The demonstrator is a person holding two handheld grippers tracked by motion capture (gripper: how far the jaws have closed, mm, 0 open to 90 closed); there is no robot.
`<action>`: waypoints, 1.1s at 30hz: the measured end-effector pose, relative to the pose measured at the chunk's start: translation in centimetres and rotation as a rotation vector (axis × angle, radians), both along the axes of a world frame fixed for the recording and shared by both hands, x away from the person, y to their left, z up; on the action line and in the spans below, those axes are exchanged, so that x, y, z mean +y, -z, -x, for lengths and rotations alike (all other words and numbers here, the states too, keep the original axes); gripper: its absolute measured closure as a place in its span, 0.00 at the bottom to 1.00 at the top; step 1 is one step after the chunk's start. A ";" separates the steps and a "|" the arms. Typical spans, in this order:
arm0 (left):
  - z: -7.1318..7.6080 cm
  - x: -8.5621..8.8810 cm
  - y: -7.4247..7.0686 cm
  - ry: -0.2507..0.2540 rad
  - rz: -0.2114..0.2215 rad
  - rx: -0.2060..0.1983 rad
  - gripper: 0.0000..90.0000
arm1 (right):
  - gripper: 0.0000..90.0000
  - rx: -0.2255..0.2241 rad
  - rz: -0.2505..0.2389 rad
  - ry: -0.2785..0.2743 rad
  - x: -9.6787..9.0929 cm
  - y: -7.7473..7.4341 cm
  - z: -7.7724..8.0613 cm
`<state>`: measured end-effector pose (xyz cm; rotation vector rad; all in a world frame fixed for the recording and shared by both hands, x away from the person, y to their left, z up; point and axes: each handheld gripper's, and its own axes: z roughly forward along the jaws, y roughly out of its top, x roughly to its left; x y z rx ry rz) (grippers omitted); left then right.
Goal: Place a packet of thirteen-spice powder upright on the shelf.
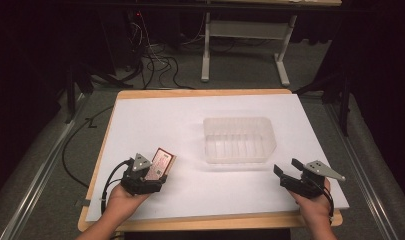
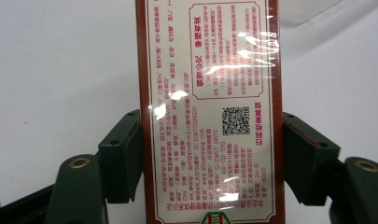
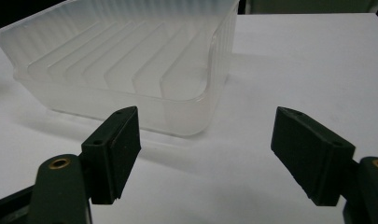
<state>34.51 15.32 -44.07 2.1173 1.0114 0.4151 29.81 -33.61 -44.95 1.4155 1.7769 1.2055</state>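
Note:
My left gripper (image 1: 157, 172) is shut on a flat red-and-white box (image 1: 159, 165) wrapped in clear film, at the table's front left. In the left gripper view the box (image 2: 210, 112) stands between both pads (image 2: 128, 154), its printed back and a QR code facing the camera. My right gripper (image 1: 288, 168) stands open at the front right, with nothing between its fingers. A clear ribbed plastic tray (image 1: 239, 139) sits in the middle of the white sheet. In the right gripper view the tray (image 3: 130, 51) lies just beyond the open gripper (image 3: 205, 140).
A white sheet (image 1: 155, 115) covers the wooden table (image 1: 210, 220). Behind the table, on the dark floor, stand a white desk frame (image 1: 245, 45) and loose cables (image 1: 155, 65). A metal rail (image 1: 35, 170) runs along the left.

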 end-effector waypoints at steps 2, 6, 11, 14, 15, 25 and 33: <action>0.1 -0.2 0.0 0.006 0.013 -0.023 0.36 | 0.27 0.000 0.000 0.000 0.0 0.0 0.0; 0.0 -0.5 -0.3 0.005 0.048 -0.052 0.36 | 0.28 -0.006 -0.001 0.000 0.0 0.0 0.0; 0.0 -1.4 -0.8 0.013 0.107 -0.088 0.36 | 0.28 -0.012 -0.001 0.002 -0.1 0.0 0.0; 0.1 -2.3 -1.0 0.027 0.136 -0.107 0.36 | 0.28 -0.012 0.000 0.002 0.0 0.0 0.0; 0.1 -2.3 -1.0 0.027 0.136 -0.107 0.36 | 0.28 -0.012 0.000 0.002 0.0 0.0 0.0; 0.4 -6.6 -1.0 0.103 0.199 -0.128 0.36 | 0.27 -0.028 -0.012 -0.004 0.1 -0.4 0.2; 1.5 -9.9 -1.0 0.162 0.260 -0.141 0.36 | 0.24 -0.091 -0.014 -0.033 1.2 -1.9 1.0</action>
